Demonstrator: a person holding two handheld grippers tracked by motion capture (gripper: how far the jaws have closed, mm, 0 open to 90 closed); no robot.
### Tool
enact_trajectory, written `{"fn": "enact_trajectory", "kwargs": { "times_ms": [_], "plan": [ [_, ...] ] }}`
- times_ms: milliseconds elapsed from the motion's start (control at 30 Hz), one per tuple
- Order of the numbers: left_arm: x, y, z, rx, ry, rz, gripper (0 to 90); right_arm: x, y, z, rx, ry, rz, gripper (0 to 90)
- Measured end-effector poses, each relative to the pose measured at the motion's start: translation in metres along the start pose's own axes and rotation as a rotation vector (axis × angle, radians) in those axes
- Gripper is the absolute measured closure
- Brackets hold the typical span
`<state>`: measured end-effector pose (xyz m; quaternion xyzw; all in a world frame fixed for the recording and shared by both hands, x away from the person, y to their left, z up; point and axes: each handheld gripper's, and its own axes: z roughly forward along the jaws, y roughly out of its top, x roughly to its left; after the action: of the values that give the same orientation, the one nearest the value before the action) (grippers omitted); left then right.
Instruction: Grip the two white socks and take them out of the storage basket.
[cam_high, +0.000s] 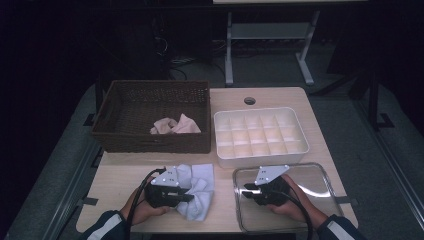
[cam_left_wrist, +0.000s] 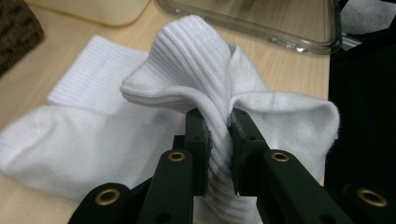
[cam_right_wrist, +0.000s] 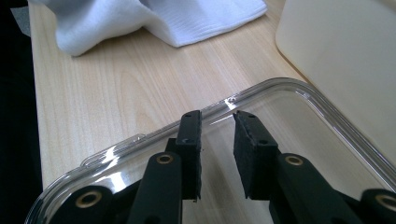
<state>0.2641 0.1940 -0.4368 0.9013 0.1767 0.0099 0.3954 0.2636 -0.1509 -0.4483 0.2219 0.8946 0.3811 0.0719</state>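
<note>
Pinching a ribbed fold of the white sock (cam_left_wrist: 196, 60) between the pads, my left gripper (cam_left_wrist: 218, 140) has its jaws pressed onto the cloth, which bulges up above them and spreads out flat on the table (cam_left_wrist: 289, 70) to either side. In the high view that left gripper (cam_high: 186, 198) sits at about seven o'clock on the tabletop, and the white sock (cam_high: 200, 187) lies crumpled just at its three o'clock side. I cannot tell whether this is one sock or a folded pair; I count one white bundle.

My right gripper (cam_right_wrist: 217, 140) holds nothing: its two jaws stand a little apart, with bare air between the pads, above the one clear lid (cam_right_wrist: 299, 121) that lies flat on the wood. In the high view the right gripper (cam_high: 248, 189) is at about five o'clock, over the clear lid (cam_high: 320, 180).

At two o'clock stands one white divider box (cam_high: 260, 155), just beyond the lid; I count fifteen compartments, three rows of five. At eleven o'clock stands one brown wicker basket (cam_high: 150, 140), and inside it, toward its near right corner, lies one pale pink bundle of cloth (cam_high: 175, 125). I see two hands, one on each gripper, and two dark sleeves with pale stripes at the six o'clock edge.
</note>
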Motion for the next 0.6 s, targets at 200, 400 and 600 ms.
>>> {"fn": "enact_trajectory", "kwargs": {
  "times_ms": [200, 400, 600],
  "plan": [
    [0.002, -0.006, 0.010, 0.052, 0.021, 0.022, 78.0, 0.004, 0.004, 0.003, 0.005, 0.014, -0.010, 74.1],
    [0.004, -0.006, 0.019, 0.064, 0.002, 0.029, 77.0, 0.009, 0.015, 0.008, -0.010, 0.021, -0.030, 79.1],
    [0.009, -0.005, 0.006, 0.007, 0.031, 0.021, 60.2, 0.021, 0.033, 0.014, -0.033, 0.026, -0.090, 80.0]
  ]
}}
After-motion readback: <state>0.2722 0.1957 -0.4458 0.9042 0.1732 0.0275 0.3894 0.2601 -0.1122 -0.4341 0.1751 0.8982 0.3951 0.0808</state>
